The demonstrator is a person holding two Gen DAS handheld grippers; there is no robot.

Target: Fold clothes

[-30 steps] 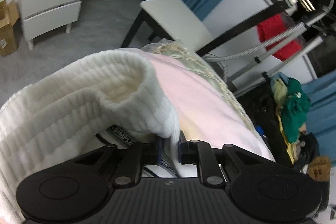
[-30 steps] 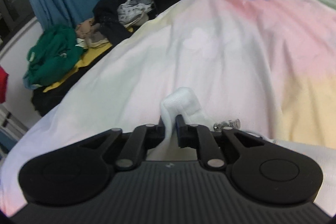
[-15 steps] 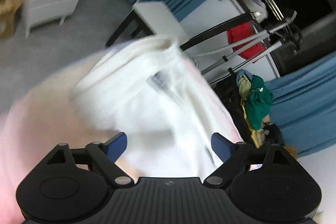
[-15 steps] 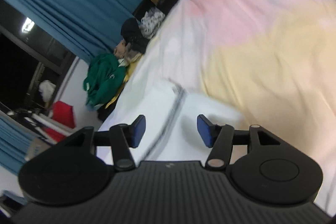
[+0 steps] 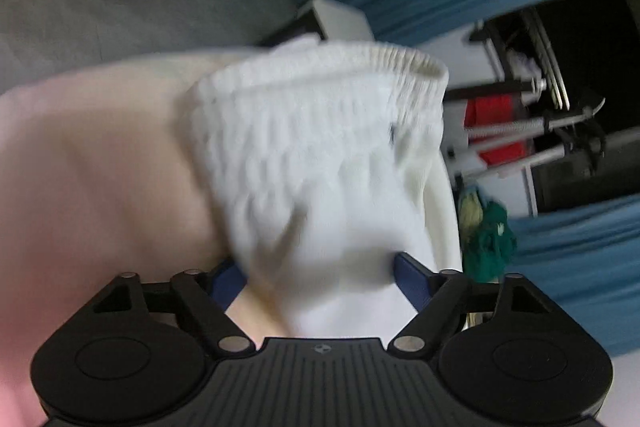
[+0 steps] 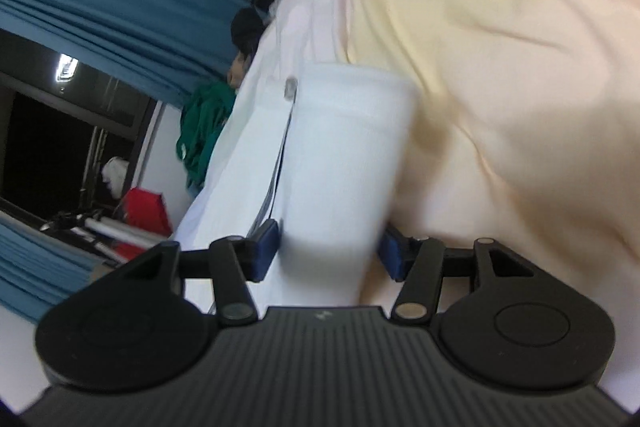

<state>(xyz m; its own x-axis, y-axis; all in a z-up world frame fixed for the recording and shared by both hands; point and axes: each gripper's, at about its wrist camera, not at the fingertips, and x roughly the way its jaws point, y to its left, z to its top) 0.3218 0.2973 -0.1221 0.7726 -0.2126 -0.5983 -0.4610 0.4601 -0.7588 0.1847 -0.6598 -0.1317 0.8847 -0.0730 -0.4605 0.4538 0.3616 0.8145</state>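
Left wrist: left gripper closing, white garment bunched between jaws, pads not pressing. Right gripper closing astride folded edge, on bedspread. Risk: snagging bedspread.

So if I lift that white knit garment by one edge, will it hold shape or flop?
Probably flop: the white knit garment already lies in soft folds on the bedspread. Its ribbed waistband looks thicker, so it may sag less. Likely light and not slippery, given the textured knit.
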